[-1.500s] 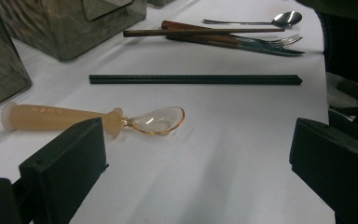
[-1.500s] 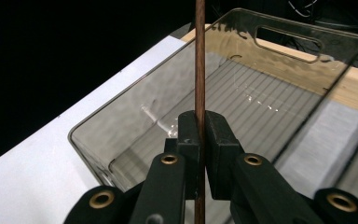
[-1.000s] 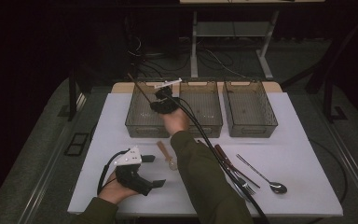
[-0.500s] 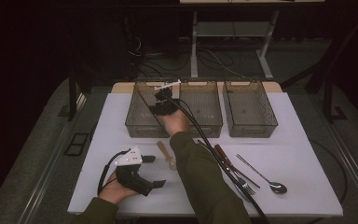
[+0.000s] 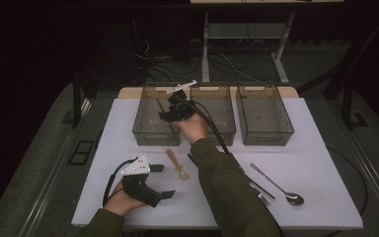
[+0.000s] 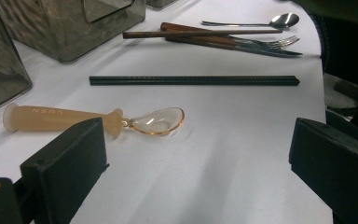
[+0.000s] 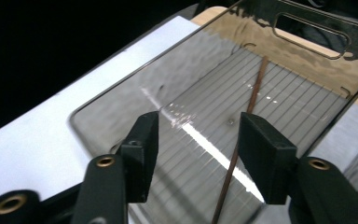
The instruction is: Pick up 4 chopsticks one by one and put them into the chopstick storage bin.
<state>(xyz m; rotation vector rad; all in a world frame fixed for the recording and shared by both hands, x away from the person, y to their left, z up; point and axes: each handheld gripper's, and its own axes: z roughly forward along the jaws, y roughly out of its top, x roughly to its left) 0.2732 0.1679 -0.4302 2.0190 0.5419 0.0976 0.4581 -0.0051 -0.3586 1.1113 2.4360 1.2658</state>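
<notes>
The right hand-held gripper (image 7: 198, 154), jaws apart, hovers over the leftmost clear ribbed plastic bin (image 7: 121, 107), where a thin brown chopstick (image 7: 247, 121) lies. The left hand-held gripper (image 6: 196, 177) rests apart on the white table (image 6: 214, 140).

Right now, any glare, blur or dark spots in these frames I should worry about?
Right gripper view: a bright glare streak runs along the smoky bin's floor, beside the brown chopstick. Left gripper view: evenly lit and sharp on the amber spoon; the near jaws look soft. High view: the white table is bright, the surroundings nearly black.
</notes>
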